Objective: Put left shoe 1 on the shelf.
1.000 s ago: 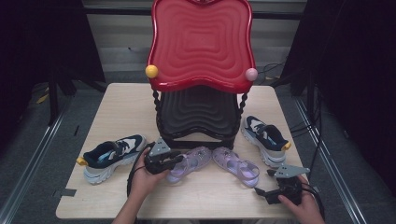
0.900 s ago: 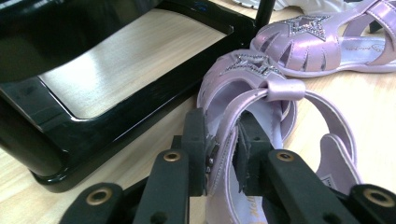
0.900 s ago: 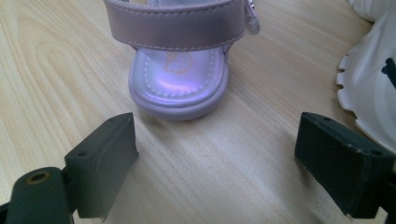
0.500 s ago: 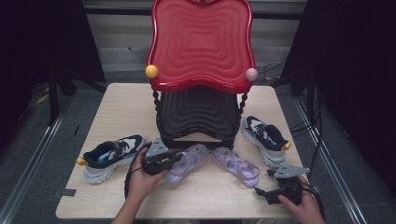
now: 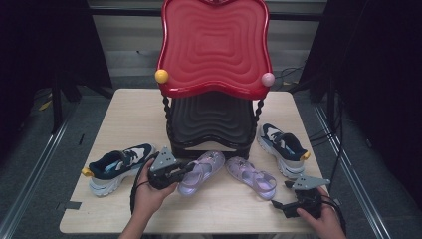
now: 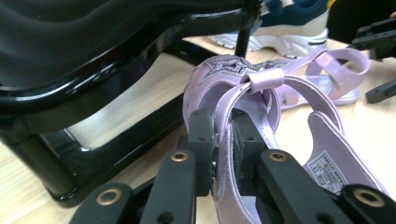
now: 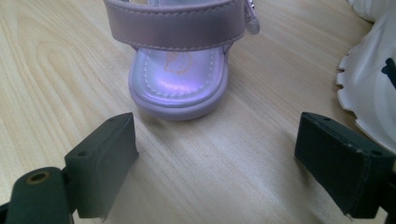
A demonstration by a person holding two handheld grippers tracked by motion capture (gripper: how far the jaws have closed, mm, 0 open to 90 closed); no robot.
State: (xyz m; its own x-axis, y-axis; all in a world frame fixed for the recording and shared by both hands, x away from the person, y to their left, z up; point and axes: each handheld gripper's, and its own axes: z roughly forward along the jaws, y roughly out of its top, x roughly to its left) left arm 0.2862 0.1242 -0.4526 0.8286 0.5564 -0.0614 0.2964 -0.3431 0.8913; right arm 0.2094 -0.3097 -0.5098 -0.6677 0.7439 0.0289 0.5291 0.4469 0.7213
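Left hand-held gripper [image 6: 223, 154] now clenched on strap of lilac sandal [image 5: 196, 172] — jaws just closed, sandal shifted since 1 second ago, ready to lift. Right hand-held gripper [image 7: 233, 163] released, 2nd sandal [image 7: 179, 70] just ahead on worktop [image 5: 124, 114].

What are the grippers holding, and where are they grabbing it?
The left gripper pinches a purple sandal by its back strap. The right gripper is open and holds nothing.
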